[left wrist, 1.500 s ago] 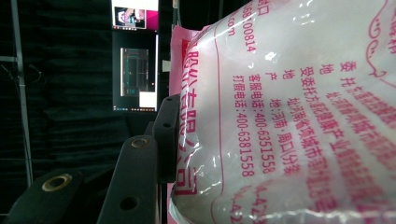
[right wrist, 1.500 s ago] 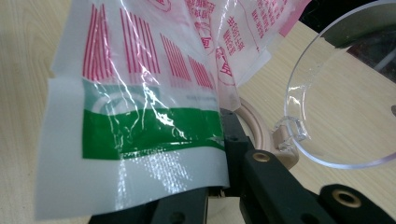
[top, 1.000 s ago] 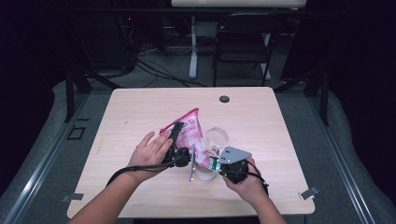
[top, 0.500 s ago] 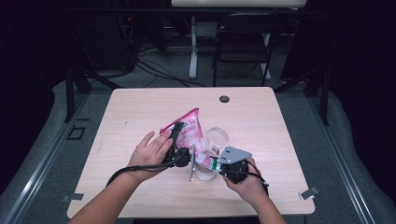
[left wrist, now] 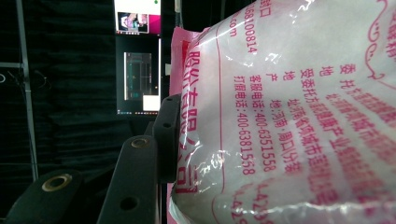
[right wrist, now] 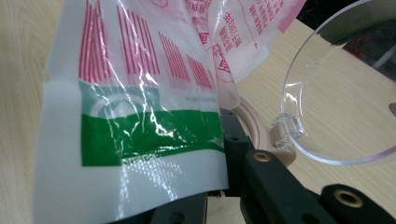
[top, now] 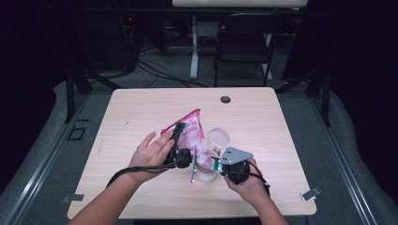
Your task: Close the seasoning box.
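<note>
Pink-printed plastic bag (top: 190,131) hangs tilted above the middle of the wooden tabletop (top: 141,108), held from both sides. The left gripper (top: 178,143) clamps its upper part; in the left gripper view a black jaw presses against the pink-lettered film (left wrist: 289,121). The right gripper (top: 213,164) is closed on the bag's lower corner, where the right gripper view shows a green band (right wrist: 149,135) pinched between its jaws. Just beside the bag stands a clear container with its hinged lid (right wrist: 336,88) raised upright.
</note>
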